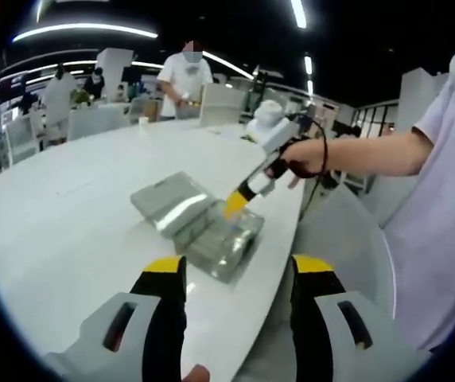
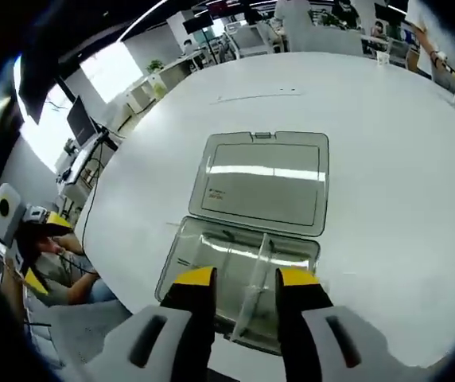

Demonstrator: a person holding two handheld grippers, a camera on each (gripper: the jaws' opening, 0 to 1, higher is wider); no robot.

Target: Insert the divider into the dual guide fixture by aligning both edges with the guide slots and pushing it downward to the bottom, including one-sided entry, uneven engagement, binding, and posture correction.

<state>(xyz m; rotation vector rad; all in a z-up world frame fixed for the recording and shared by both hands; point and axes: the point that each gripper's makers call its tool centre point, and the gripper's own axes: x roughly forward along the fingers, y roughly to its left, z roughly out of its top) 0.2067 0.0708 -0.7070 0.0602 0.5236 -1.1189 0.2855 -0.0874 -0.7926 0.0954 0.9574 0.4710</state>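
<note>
Insertion is underway: left gripper point(image 1: 238, 278) hangs released, away from the clear plastic lidded box point(image 2: 247, 239) on the white table point(image 2: 386, 143). Right gripper point(image 2: 245, 288) straddles the thin transparent divider point(image 2: 257, 278); grasp uncertain. Next, level it and press down.

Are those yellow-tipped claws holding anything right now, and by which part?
The right gripper straddles the clear divider's upper edge inside the open box; actual contact cannot be told. The left gripper holds nothing.

A wide white table point(image 2: 386, 143) spans the room. Ceiling light strips point(image 1: 84, 30) glow at 11 o'clock. Bright windows point(image 2: 112, 72) sit at 10 o'clock.
</note>
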